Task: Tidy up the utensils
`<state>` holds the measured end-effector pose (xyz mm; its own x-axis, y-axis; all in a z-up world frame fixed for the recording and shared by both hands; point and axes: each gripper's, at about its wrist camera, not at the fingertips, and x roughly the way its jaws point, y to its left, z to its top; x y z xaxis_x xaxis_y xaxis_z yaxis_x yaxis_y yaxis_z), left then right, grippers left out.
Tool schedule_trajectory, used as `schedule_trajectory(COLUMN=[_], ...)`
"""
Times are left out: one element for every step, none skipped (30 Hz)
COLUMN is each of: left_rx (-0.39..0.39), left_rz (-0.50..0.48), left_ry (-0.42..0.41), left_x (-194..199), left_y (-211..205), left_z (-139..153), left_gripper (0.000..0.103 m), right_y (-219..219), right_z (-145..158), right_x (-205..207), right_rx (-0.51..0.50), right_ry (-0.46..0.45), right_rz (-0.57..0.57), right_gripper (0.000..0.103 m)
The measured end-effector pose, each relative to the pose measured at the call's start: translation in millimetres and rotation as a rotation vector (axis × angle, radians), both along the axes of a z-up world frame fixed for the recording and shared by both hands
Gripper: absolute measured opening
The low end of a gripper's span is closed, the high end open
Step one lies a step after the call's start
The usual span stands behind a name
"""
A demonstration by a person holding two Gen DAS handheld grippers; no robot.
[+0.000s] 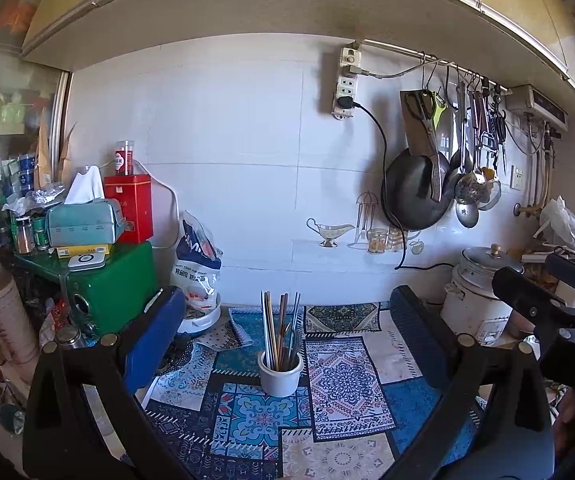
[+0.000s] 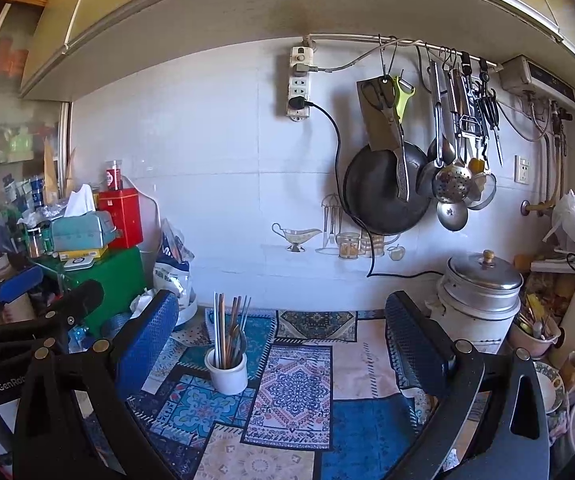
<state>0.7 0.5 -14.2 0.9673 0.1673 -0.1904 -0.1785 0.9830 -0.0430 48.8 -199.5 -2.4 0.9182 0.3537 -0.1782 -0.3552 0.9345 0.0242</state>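
Observation:
A white ceramic holder (image 1: 280, 376) stands upright on the patterned mat (image 1: 347, 392). It holds several chopsticks and metal utensils (image 1: 283, 328). It also shows in the right wrist view (image 2: 226, 372), with its utensils (image 2: 229, 332). My left gripper (image 1: 287, 320) is open and empty, its blue fingers on either side of the holder, short of it. My right gripper (image 2: 283, 328) is open and empty, with the holder near its left finger. Each gripper shows at the edge of the other's view.
A rice cooker (image 2: 479, 296) stands at the back right. A green box (image 1: 115, 292) stacked with a red tin (image 1: 129, 208) and tissue box is at the left. A black pan (image 2: 383, 196) and ladles hang on the wall. A bowl of utensils (image 2: 533, 330) sits far right.

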Motion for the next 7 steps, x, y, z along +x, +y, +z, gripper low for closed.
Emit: schedule_trajectory(left_rx=[0.001,0.002,0.004,0.003,0.004,0.005,0.006], left_rz=[-0.001,-0.004,-0.005,-0.005,-0.008,-0.011,-0.012], left_ry=[-0.001,-0.001,-0.001,-0.002,0.000,0.002,0.004], left_x=[-0.4,-0.3,-0.1,0.0,0.7,1.7,3.1], left_y=[0.2,0.4,0.7,0.5,0.8,1.4,2.2], left_z=[0.0,-0.1,0.0,0.1,0.1,-0.1,-0.2], left_gripper=[0.102,0.102,0.102,0.102,0.102,0.102,0.102], right_y=[0.3,0.5,1.1,1.9,2.4,3.2,3.6], right_z=[0.1,0.3,-0.1,-0.4,-0.5,-1.1,-1.5], right_x=[0.2,0.7,0.7,1.4,2.6,3.2,4.4], right_rx=[0.001,0.002,0.002,0.001,0.001,0.001,0.002], right_ry=[0.000,0.000,0.000,0.001,0.002,0.003,0.005], right_rz=[0.001,0.002,0.003,0.003,0.003,0.003,0.004], right_gripper=[0.103,0.103,0.103,0.103,0.103,0.103,0.103])
